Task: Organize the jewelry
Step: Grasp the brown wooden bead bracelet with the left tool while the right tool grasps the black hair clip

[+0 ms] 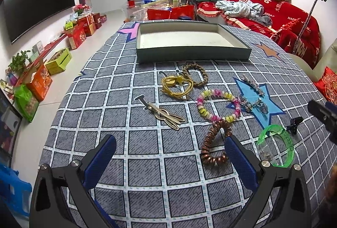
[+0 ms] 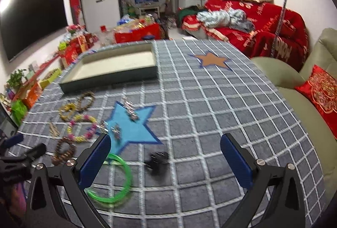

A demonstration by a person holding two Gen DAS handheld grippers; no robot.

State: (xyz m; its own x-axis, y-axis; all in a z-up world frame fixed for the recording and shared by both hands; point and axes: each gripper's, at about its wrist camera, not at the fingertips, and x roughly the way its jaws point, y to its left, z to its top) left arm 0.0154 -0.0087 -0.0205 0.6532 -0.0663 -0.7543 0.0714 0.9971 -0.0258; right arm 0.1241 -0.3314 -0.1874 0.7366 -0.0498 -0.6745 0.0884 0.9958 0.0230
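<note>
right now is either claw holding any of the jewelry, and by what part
Nothing is held. The left claw and the right claw are both open and empty above the checked cloth; the copper spiral bracelet and green bangle lie untouched on it.

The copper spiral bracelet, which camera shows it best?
The left wrist view: the copper spiral bracelet lies sharp and close, just ahead of the open left gripper. In the right wrist view it is small, motion-blurred and near the left edge.

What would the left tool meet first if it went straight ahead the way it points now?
Probably the gold hair clip on the checked cloth; the open left tool points between it and the brown coil band. Depth is unclear, so it might graze the band.
</note>
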